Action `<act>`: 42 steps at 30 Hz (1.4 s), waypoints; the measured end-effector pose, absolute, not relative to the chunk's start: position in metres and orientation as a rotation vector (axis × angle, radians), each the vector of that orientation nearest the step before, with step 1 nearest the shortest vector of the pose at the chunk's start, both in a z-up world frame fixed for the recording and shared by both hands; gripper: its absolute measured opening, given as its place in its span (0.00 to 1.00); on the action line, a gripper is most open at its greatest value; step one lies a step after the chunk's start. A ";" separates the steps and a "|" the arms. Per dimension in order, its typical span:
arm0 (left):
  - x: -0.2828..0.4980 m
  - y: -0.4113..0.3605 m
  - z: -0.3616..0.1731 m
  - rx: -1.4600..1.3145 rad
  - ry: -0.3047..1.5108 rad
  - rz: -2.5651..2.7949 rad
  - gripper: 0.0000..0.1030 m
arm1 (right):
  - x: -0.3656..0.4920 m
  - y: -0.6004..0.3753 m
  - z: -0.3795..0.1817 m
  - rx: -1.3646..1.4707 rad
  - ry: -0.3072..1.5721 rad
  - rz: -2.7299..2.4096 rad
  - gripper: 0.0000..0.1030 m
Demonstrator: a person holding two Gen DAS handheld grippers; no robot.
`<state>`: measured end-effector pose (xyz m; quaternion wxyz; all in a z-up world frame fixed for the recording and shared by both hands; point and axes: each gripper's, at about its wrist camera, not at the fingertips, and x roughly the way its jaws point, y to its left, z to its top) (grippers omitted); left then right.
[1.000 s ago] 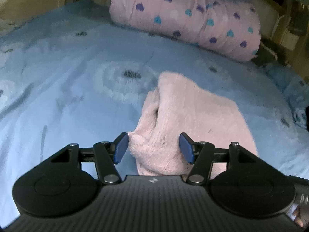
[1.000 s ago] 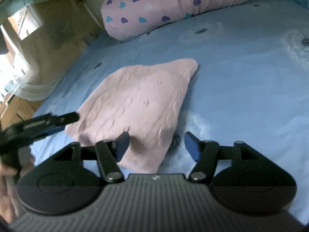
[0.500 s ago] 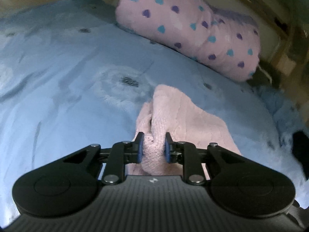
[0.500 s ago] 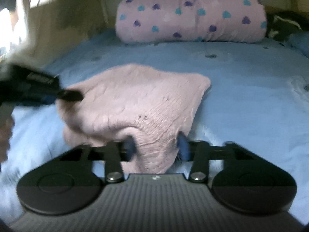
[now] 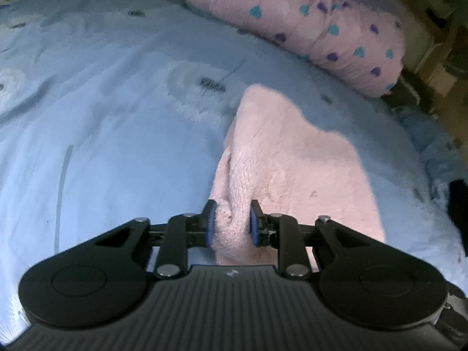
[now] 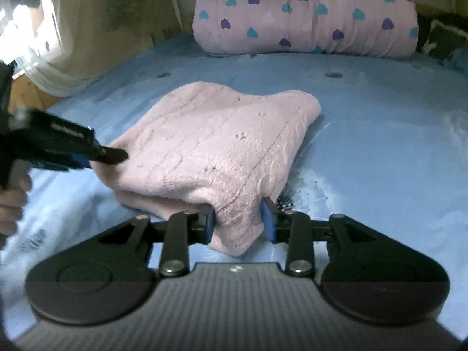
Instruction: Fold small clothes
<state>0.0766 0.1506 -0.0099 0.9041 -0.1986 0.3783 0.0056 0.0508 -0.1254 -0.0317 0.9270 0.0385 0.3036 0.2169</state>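
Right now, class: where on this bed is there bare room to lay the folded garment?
Bare blue sheet lies right of the pink knit garment, and between it and the heart-print pillow. Crowded: the garment's near edge, held by both grippers.

fuzzy knit garment point(image 6: 216, 143), smooth cotton bedsheet point(image 6: 380, 134)

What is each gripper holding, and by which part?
Both hold the pink knitted garment: left gripper and right gripper, jaws opening slightly, each pinch a near corner.
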 end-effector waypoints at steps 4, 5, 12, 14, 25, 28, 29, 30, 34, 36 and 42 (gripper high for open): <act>0.081 0.150 0.007 -0.439 0.732 0.006 0.32 | 0.051 -0.139 -0.017 0.189 0.610 0.474 0.36; 0.084 0.149 0.010 -0.444 0.730 0.013 0.34 | 0.054 -0.140 -0.014 0.210 0.610 0.480 0.36; 0.115 0.139 0.028 -0.385 0.697 0.029 0.62 | 0.064 -0.164 -0.001 0.330 0.591 0.523 0.49; 0.130 0.134 0.031 -0.357 0.686 0.042 0.64 | 0.075 -0.164 -0.002 0.302 0.583 0.462 0.49; 0.203 0.113 -0.012 -0.155 0.826 0.174 0.56 | 0.144 -0.154 -0.042 0.393 0.648 0.339 0.46; 0.202 0.123 -0.026 -0.146 0.832 0.196 0.56 | 0.151 -0.143 -0.047 0.389 0.656 0.394 0.41; 0.201 0.128 -0.028 -0.157 0.832 0.204 0.57 | 0.151 -0.137 -0.046 0.362 0.649 0.406 0.41; 0.198 0.133 -0.029 -0.166 0.831 0.208 0.57 | 0.151 -0.132 -0.044 0.336 0.642 0.412 0.41; 0.193 0.148 -0.030 -0.195 0.832 0.212 0.57 | 0.154 -0.115 -0.042 0.248 0.629 0.417 0.42; 0.188 0.148 -0.026 -0.210 0.831 0.189 0.57 | 0.155 -0.115 -0.042 0.239 0.632 0.413 0.43; 0.150 0.149 -0.003 -0.300 0.825 0.089 0.71 | 0.134 -0.139 -0.029 0.345 0.650 0.401 0.50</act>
